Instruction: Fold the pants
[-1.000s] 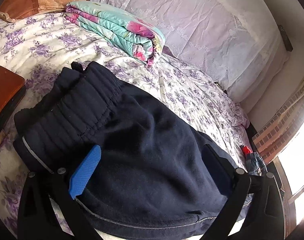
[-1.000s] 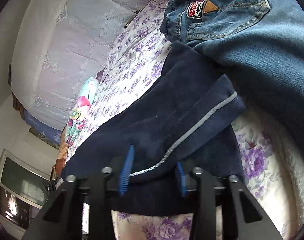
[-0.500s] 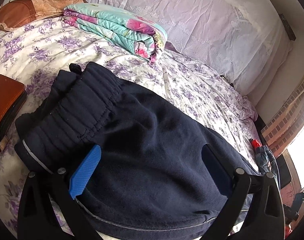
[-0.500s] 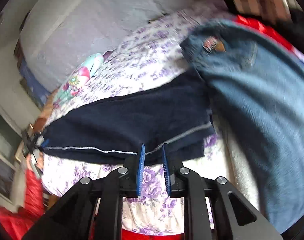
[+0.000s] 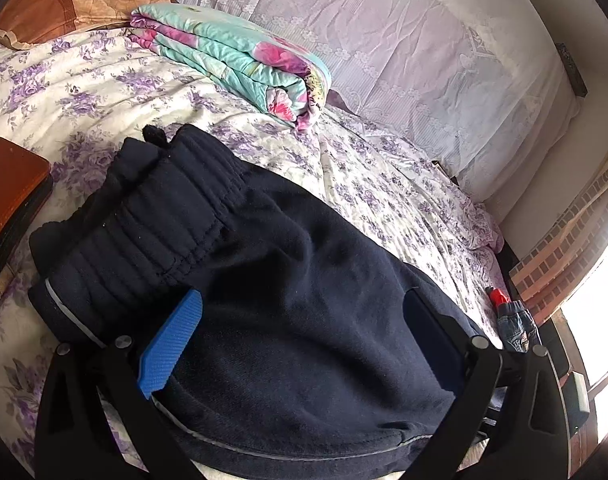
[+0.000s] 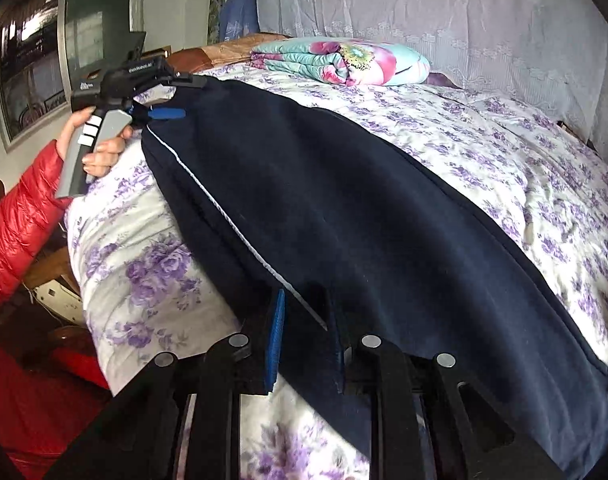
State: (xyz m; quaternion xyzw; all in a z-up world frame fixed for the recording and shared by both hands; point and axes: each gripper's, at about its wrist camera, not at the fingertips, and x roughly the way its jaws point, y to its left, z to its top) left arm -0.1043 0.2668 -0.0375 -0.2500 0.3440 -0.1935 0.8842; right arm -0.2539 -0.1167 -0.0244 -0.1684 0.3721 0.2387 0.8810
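Dark navy pants (image 5: 304,260) with a ribbed elastic waistband lie on the flowered bedsheet (image 5: 83,92). My left gripper (image 5: 301,300) sits over the waist end with its fingers wide apart. Bunched fabric lies between them, and the ribbed face of the blue pad (image 5: 171,344) is bare. In the right wrist view the pants (image 6: 364,200) stretch along the bed's edge. My right gripper (image 6: 306,340) is closed on the leg's edge, where the grey piping runs between the pads. The left gripper (image 6: 171,98) appears at the far end, held by a hand (image 6: 103,152) in a red sleeve.
A folded floral blanket (image 5: 231,60) and a brown pillow (image 5: 63,8) lie at the head of the bed. A brown flat object (image 5: 11,188) sits left of the waistband. Blue jeans (image 5: 512,324) show at the bed's far right edge. A lace-covered wall (image 6: 424,8) backs the bed.
The right gripper swung away from the jeans and rolled, and now looks along the pants toward the left gripper. Its pads stand closer than a second ago. The left view is unchanged.
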